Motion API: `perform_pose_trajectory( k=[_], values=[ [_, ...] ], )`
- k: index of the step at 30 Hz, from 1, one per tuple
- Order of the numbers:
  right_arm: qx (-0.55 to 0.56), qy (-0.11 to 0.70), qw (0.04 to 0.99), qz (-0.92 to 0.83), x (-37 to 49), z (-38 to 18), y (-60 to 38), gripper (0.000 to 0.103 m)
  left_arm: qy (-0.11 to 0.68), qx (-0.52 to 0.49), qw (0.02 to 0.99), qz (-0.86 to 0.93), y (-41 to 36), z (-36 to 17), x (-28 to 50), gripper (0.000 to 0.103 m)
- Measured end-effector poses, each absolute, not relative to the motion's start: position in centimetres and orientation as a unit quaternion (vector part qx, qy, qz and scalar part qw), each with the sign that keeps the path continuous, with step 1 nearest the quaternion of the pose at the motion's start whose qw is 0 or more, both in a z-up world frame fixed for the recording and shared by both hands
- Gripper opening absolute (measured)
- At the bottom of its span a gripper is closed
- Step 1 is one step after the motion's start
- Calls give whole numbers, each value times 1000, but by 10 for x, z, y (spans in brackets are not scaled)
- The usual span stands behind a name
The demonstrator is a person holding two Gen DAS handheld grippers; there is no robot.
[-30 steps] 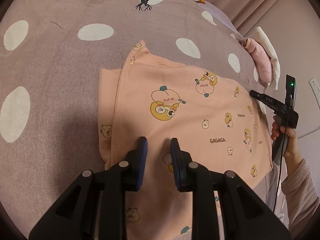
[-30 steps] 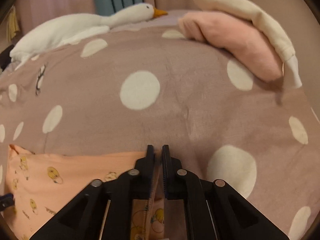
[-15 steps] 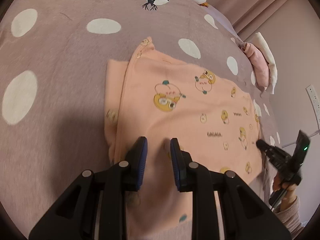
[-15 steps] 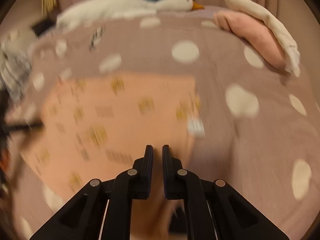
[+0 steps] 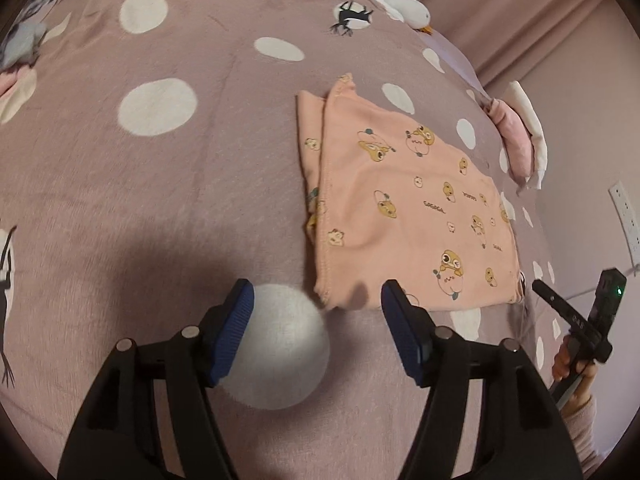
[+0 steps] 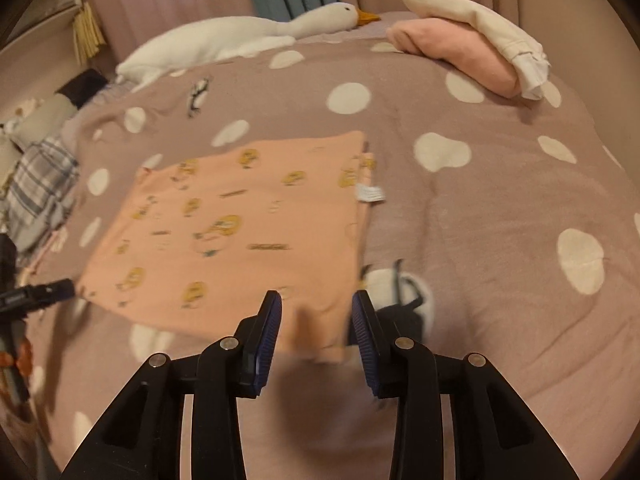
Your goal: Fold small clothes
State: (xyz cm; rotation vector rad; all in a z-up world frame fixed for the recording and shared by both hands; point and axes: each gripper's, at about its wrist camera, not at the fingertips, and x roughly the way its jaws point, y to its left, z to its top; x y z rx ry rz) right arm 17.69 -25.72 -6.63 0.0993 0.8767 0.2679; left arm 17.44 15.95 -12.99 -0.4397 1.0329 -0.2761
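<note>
Both jaws had just been opening, empty, left gripper (image 5: 316, 312) and right gripper (image 6: 316, 316) poised before the pink garment's (image 5: 404, 216) near edge; each should take a corner squarely, gathering every layer.

Polka-dot bed (image 5: 168, 184), folded peach garment (image 5: 404, 216), goose plush (image 6: 240, 38), pink-and-cream pile (image 6: 468, 48)

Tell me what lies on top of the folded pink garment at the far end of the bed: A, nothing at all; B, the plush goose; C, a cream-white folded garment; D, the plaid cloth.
C: in the right wrist view a cream-white folded garment rests on the folded pink garment, while the plush goose lies apart to the left of it.
</note>
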Motion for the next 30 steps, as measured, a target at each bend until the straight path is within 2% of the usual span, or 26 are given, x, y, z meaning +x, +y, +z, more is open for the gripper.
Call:
perform_pose_trajectory(
  k=[6, 9, 18, 23, 25, 27, 29, 30],
  values=[
    [52, 422, 890, 165, 172, -65, -224, 37, 497, -257, 814, -156, 156, -141, 191, 66],
    [56, 419, 888, 182, 173, -63, -210, 37, 495, -300, 796, -177, 159, -147, 201, 72],
    [79, 418, 877, 222, 192, -66, -181, 37, 485, -409, 739, -227, 163, -159, 250, 72],
    [74, 426, 871, 233, 225, -70, -156, 37, 486, -412, 735, -232, 152, -157, 276, 71],
    [71, 427, 871, 233, 242, -70, -145, 37, 491, -396, 742, -226, 144, -154, 283, 62],
    [71, 431, 869, 231, 264, -71, -133, 37, 502, -385, 742, -224, 138, -155, 287, 30],
    [61, 436, 870, 221, 284, -73, -120, 37, 519, -369, 740, -217, 133, -160, 288, 14],
    [52, 435, 872, 218, 293, -73, -112, 37, 526, -353, 744, -210, 130, -161, 287, 10]
  ],
)
